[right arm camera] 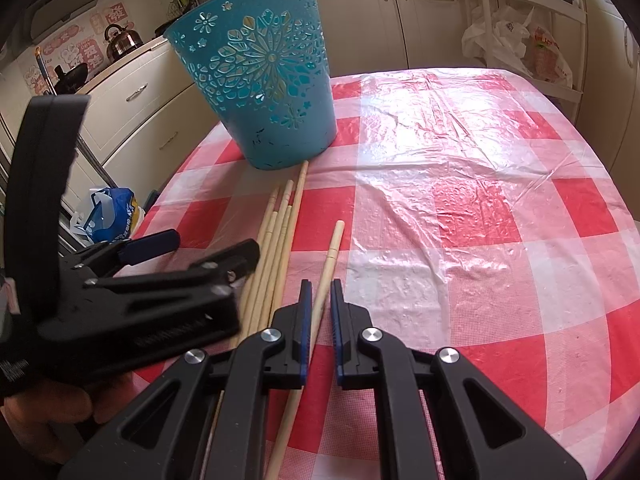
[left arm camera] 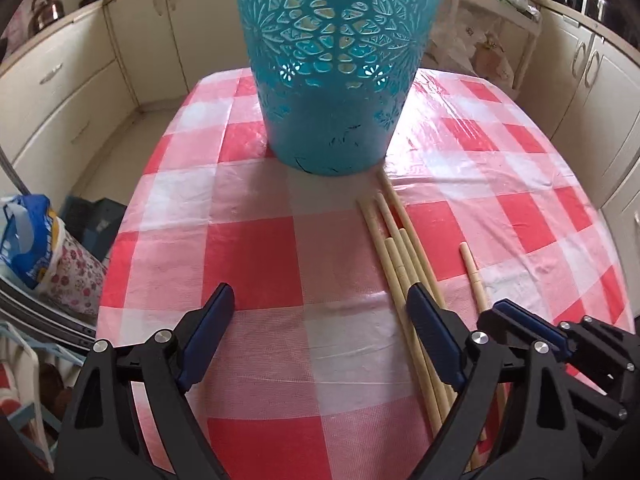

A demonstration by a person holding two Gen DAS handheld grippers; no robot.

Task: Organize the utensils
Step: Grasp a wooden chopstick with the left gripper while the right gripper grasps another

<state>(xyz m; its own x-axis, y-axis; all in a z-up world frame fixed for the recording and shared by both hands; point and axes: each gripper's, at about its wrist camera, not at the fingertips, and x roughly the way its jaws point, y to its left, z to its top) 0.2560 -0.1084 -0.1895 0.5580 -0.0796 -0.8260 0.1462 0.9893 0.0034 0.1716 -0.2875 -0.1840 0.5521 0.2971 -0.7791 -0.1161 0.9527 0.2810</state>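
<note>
Your right gripper (right arm camera: 319,300) is clenched on the lone pale wooden chopstick (right arm camera: 333,242) lying apart from the bundle of matching chopsticks (right arm camera: 276,232) on the red-checked tablecloth (right arm camera: 460,216); your left gripper (left arm camera: 320,300) hovers released over bare cloth. You seem to be mid-pickup; next, lift and tip it into the teal perforated plastic basket (right arm camera: 260,80), whose contents can't be seen.

Cream kitchen cupboards (left arm camera: 60,92) all around, shiny kettle (right arm camera: 121,42) on the counter, white rack (right arm camera: 524,12) with plastic bags, daylight.
</note>
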